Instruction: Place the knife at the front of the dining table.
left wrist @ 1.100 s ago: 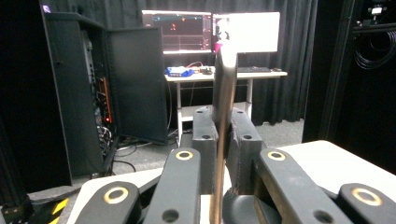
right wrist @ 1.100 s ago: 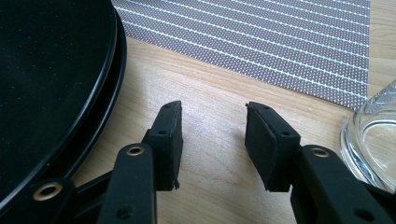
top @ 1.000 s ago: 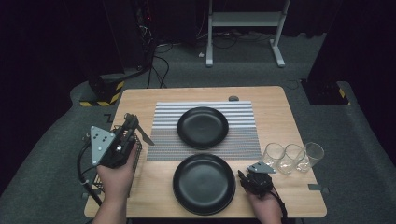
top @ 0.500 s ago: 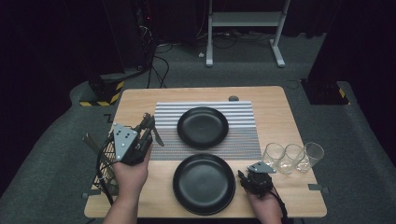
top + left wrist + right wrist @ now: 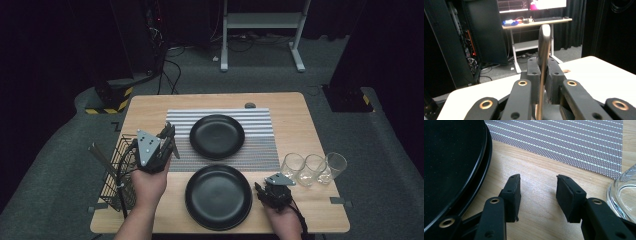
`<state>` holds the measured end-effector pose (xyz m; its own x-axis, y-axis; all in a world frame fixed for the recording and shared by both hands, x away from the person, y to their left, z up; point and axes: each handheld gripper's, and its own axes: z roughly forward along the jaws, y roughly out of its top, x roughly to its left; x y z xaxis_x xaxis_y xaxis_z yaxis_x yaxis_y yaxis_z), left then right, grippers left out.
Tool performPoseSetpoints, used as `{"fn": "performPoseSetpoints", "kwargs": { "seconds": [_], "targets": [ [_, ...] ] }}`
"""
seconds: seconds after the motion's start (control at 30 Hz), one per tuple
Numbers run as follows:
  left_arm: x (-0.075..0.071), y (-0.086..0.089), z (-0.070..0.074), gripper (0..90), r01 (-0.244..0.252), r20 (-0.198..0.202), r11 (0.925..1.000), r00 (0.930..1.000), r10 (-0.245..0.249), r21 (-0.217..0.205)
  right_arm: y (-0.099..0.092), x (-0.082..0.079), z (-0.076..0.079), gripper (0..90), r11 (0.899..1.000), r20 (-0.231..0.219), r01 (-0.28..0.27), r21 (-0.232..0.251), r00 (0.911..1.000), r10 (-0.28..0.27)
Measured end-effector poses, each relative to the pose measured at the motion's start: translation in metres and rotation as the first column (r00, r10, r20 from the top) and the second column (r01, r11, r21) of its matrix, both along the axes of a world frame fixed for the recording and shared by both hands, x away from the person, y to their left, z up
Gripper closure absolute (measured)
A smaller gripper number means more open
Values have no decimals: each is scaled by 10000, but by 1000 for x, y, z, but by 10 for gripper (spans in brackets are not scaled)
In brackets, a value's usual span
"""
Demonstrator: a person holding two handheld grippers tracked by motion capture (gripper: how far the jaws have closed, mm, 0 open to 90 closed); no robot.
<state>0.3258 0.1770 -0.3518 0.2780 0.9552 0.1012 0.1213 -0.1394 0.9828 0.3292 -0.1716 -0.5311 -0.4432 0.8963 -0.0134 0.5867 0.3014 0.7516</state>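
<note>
- Your left claw [image 5: 167, 142] is clenched on a slim, flat metal piece of cutlery [image 5: 543, 50]. Its handle end stands up between the pads, so the working end is hidden and you cannot tell whether it is a knife, fork or spoon.
- You hold it above the left edge of the grey striped placemat [image 5: 260, 147], just left of the far black round plate [image 5: 217, 136]. That looks like a place-setting spot.
- The black wire cutlery basket [image 5: 116, 172] sits at the left rim of the light wooden worktop [image 5: 300, 120], close to that hand, probably as the supply.
- Your right claw [image 5: 537, 192] is released, jaws half apart with nothing between them. It rests low over bare wood, between the near black round plate [image 5: 449, 162] and a clear drinking glass [image 5: 624, 192], seemingly waiting.
- Three clear glasses [image 5: 314, 167] stand in a row at the right, well apart from the cutlery.
</note>
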Motion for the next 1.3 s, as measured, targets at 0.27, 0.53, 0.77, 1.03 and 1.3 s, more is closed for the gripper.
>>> {"fn": "performPoseSetpoints", "kwargs": {
  "seconds": [0.27, 0.53, 0.77, 1.03, 1.3],
  "targets": [
    [10, -6, -10, 829, 47, -441, 10000, 9990, -44, 70, 0, 0, 0, 540, 10000, -14, -20, 15, 10000, 20],
    [19, -8, -23, 830, -121, -726, 9999, 9973, 127, 86, 0, 0, 0, 540, 10000, -10, -19, 10, 10000, 19],
    [22, -4, -31, 830, -294, -966, 9994, 9948, 311, 183, 0, 0, 0, 541, 10000, -9, -16, 10, 10000, 16],
    [26, 1, -42, 829, -488, -1300, 9982, 9901, 529, 347, 0, 0, 0, 541, 10000, -7, -17, 7, 10000, 17],
    [35, -1, -48, 829, -532, -1480, 9984, 9874, 555, 195, 0, 0, 0, 541, 10000, -7, -18, 9, 10000, 18]
  ]
}}
